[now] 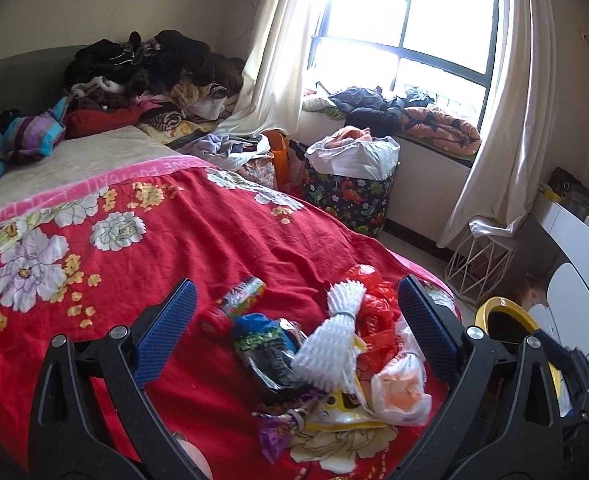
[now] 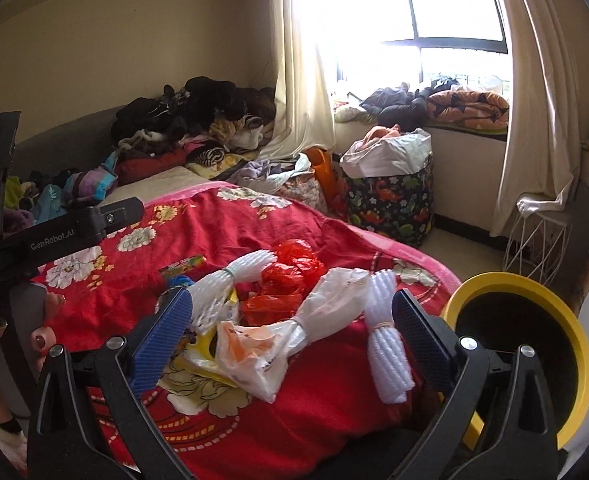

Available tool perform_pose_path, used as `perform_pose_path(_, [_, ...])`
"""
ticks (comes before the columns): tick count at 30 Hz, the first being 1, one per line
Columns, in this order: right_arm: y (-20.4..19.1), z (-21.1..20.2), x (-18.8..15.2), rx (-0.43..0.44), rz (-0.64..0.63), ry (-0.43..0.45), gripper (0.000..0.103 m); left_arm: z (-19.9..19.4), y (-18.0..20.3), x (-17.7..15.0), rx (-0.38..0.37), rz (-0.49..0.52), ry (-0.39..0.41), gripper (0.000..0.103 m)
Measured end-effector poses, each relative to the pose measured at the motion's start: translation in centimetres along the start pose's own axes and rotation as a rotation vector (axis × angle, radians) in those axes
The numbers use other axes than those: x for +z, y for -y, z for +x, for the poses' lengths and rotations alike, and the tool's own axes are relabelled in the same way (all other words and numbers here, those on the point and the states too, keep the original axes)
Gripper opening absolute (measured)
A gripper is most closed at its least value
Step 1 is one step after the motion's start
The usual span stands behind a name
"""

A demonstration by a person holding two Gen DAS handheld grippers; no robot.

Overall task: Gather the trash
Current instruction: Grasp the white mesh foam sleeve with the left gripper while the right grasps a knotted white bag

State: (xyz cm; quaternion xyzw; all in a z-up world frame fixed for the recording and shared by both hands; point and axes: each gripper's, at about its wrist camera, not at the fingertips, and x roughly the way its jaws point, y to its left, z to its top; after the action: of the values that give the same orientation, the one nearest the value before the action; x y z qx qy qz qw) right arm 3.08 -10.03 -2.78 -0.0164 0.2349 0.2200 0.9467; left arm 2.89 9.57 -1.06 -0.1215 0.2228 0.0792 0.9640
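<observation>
Both your claws are spread wide and hold nothing: the left claw point(image 1: 296, 322) hangs over the heap at the lower middle of its frame, and the right claw point(image 2: 292, 318) frames the same heap from the other side. Between the left claw's blue pads lie a white foam net point(image 1: 330, 344), a red plastic bag point(image 1: 374, 300), a dark snack wrapper point(image 1: 270, 356), a small colourful tube point(image 1: 234, 302) and a white plastic bag point(image 1: 398, 392). In the right view, a second foam net point(image 2: 386, 344) lies just beside the right-hand pad, with the knotted white plastic bag at centre frame. All of this trash rests on the red floral blanket point(image 1: 174, 232) of the bed. At the lower right of both frames, just off the bed's edge, stands the yellow-rimmed bin point(image 2: 534, 340), its dark inside hard to read, so you cannot tell what it already holds. Judging from the heap, most of the collecting is left: nothing is gripped, and every visible piece has yet to go into the bin.
</observation>
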Motion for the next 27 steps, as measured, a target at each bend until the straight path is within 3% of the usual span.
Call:
perform_pose_path(4, [-0.7,1.8,-0.3,0.015,0.014,-0.047,0.097,0.6,-1.1,0.3,-0.008,0.001,-0.008,0.092])
perform_pose_path(7, [-0.9,3.3,-0.7,-0.009,0.0,-0.096,0.097,1.5,-2.0,0.4,-0.057,-0.024,-0.032,0.092])
perform_pose_path(13, [0.5,6.0,-2.5,0.003,0.052,-0.219,0.095,4.5,-1.8,-0.5,-0.083,-0.008,-0.15,0.092])
perform_pose_path(16, [0.9,7.0,-3.2,0.034,0.072,-0.273,0.081,5.7,-1.1,-1.4,-0.12,0.009,-0.21,0.082])
perform_pose_path(22, [0.8,8.2,-4.4,0.103,0.091,-0.326,0.074,7.4,0.6,-3.1,-0.178,0.054,-0.291,0.068])
perform_pose_path(27, [0.0,9.0,-4.9,0.137,0.069,-0.355,0.056,8.6,1.2,-3.6,-0.187,0.055,-0.343,0.053])
